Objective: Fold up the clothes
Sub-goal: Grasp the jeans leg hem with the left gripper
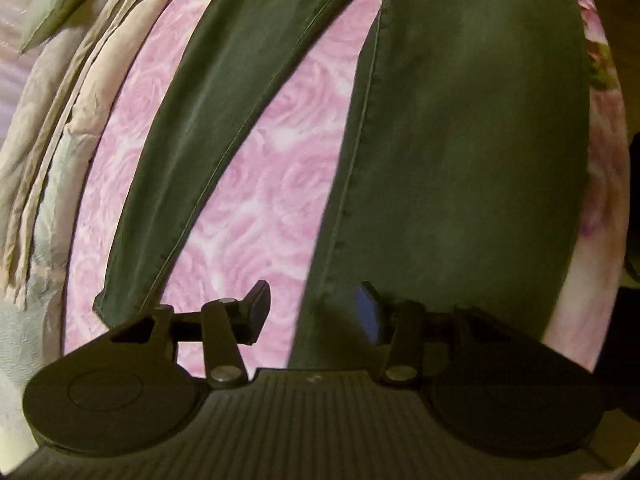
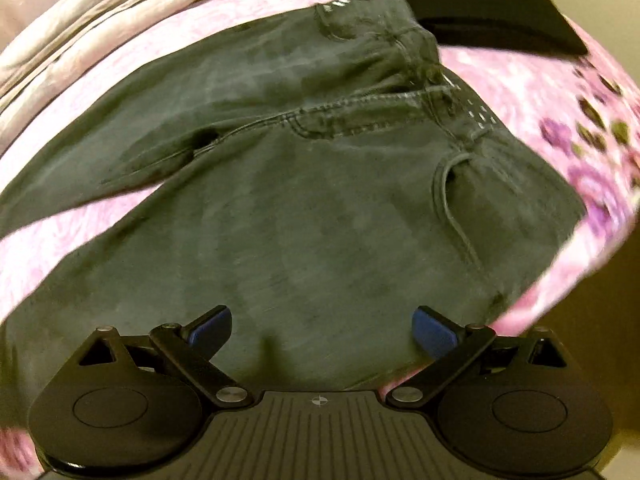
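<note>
1. A pair of dark grey-green denim jeans (image 2: 312, 208) lies spread flat on a pink rose-patterned bedspread (image 1: 280, 184), the cloth faded in soft streaks with raised double-stitched seams.
2. The left gripper (image 1: 316, 312) hangs above the legs with its jaws apart and nothing between them; the left pad sits over bare pink fabric, the blue-faced right pad over the wider leg.
3. Ahead of the left gripper the two legs run away in a narrow V, the slimmer one to its left, with a wedge of bedspread showing between them.
4. Further left of that gripper, a crumpled cream and pale-grey quilt (image 1: 52, 152) lies in long ridged folds along the bedspread's edge.
5. The right gripper (image 2: 322, 330) is spread wide and empty over the thigh of the jeans, both blue pads (image 2: 434, 334) above denim.
6. Ahead of the right gripper lie the waistband, fly and a curved front pocket; beyond them rests a flat, black, rectangular folded item (image 2: 476, 16).
</note>
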A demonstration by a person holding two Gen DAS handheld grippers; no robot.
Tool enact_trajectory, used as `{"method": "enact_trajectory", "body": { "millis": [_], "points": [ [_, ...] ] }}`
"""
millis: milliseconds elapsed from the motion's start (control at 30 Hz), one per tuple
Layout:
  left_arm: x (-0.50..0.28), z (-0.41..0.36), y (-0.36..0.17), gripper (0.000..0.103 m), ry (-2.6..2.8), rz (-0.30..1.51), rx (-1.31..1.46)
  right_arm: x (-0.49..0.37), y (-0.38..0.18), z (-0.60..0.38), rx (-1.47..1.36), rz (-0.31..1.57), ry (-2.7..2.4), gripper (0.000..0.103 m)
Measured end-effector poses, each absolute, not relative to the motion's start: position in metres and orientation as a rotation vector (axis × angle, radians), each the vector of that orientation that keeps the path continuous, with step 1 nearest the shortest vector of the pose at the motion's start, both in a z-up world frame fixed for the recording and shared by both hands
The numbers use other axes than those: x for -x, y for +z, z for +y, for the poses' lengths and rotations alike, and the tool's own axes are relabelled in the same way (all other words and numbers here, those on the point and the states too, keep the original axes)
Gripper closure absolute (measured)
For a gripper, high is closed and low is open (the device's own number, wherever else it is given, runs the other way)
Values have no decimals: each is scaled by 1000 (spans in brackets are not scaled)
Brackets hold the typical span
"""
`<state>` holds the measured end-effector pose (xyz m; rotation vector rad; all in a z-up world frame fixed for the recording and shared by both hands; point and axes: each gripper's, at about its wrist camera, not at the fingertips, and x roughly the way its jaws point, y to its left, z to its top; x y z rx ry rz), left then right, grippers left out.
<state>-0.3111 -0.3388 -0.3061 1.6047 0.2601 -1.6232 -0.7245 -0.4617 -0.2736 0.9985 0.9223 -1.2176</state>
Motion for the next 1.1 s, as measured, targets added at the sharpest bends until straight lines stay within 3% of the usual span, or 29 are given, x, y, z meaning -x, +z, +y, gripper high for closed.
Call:
{"method": "enact_trajectory", "body": {
  "millis": [200, 367, 633, 800, 867, 967, 1100],
  "points": [
    [298, -364, -281, 60, -1470, 377, -1449, 702, -260, -501, -838, 952, -1013, 4],
    [204, -405, -269, 58, -1333, 433, -1288, 623, -251, -540, -734, 932, -863, 4],
    [39, -523, -300, 58, -1301, 530, -1168, 508, -275, -573, -708, 937, -799, 4],
    [-11, -568, -354, 46, -1361, 608, -1183, 477, -308, -574, -721, 1024, -794, 4],
    [-26, -572, -363, 52, -1402, 716, -1097, 477, -316, -569, -738, 1062, -790, 4],
    [-44, -573, -362, 87, -1449, 805, -973, 479, -319, -566, -770, 1091, -819, 4],
    [-48, -569, -349, 86, -1375, 684, -885, 483, -314, -570, -812, 1095, -857, 4]
  ]
}}
